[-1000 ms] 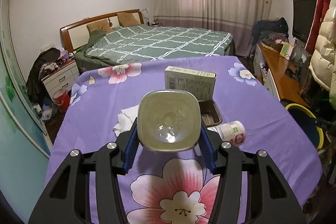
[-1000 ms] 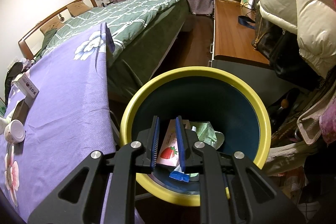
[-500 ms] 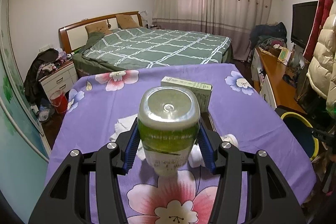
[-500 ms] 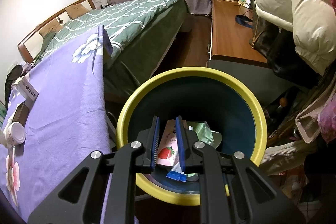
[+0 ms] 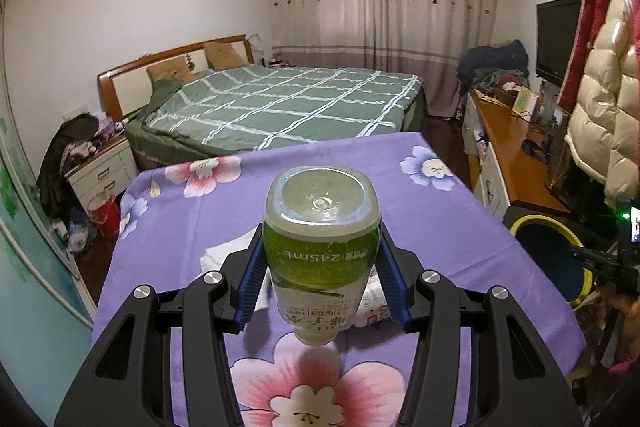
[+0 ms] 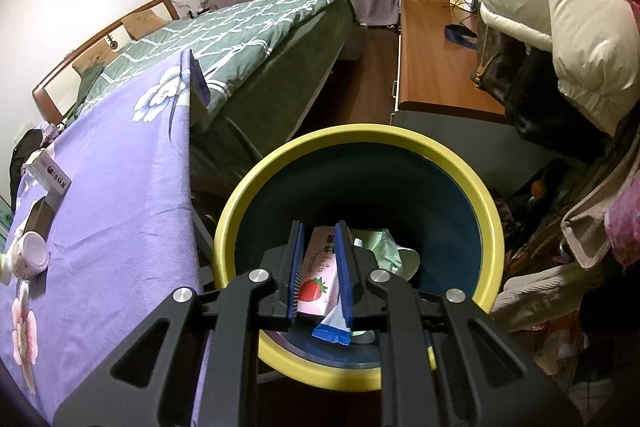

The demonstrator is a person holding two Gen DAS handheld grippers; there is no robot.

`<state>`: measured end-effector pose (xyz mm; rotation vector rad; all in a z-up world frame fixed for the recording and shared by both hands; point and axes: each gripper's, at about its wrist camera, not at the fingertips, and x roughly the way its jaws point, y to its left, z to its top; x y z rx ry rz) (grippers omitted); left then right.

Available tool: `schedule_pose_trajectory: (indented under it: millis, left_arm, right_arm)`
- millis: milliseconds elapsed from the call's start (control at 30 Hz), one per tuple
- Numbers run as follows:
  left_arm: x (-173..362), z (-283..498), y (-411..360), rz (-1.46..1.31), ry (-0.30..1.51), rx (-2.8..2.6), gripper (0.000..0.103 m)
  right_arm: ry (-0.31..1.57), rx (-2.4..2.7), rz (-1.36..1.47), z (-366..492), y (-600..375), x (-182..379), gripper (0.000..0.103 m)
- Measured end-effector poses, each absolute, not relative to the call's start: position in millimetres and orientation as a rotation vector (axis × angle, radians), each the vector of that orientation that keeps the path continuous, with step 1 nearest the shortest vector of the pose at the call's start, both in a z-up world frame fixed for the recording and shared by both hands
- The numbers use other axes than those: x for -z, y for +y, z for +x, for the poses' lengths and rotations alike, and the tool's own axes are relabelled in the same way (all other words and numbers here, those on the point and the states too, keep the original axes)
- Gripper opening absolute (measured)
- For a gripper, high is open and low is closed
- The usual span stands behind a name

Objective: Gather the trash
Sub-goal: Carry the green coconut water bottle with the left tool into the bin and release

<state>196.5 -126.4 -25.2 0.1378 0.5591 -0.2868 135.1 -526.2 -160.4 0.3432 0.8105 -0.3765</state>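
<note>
Your left gripper (image 5: 320,267) pinched a green-labelled bottle (image 5: 320,255) above the purple cloth (image 5: 440,227); your right gripper (image 6: 320,275) pinched a strawberry carton (image 6: 318,275) over the yellow-rimmed bin (image 6: 490,211).

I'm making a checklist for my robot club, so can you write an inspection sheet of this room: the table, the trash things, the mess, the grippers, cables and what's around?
Surface: table under a purple flowered cloth.
Job's things: green bottle lifted, base toward the camera; strawberry milk carton over the yellow-rimmed bin, which already holds trash.
Clutter: white cup, dark tray and box on the cloth.
Grippers: left gripper shut on the bottle; right gripper shut on the carton.
Cables: nothing seen on the table.
Surroundings: bed, wooden desk, puffy coat.
</note>
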Motion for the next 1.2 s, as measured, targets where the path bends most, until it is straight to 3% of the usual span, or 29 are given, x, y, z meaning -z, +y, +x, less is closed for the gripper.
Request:
schedule_pose_trajectory:
  millis: [500,1200]
  left_arm:
    - [-13.5,176.1,-225.3,0.202,0.502,0.483,0.052]
    - [69.8,189.8,-472.3,0.277,0.704,0.859,0.052]
  right_arm:
    - [0.783,0.41,0.388,111.8,-546.7,162.9,0.015]
    - [0.781,0.437,0.419,82.9,-580.6,168.6,0.015]
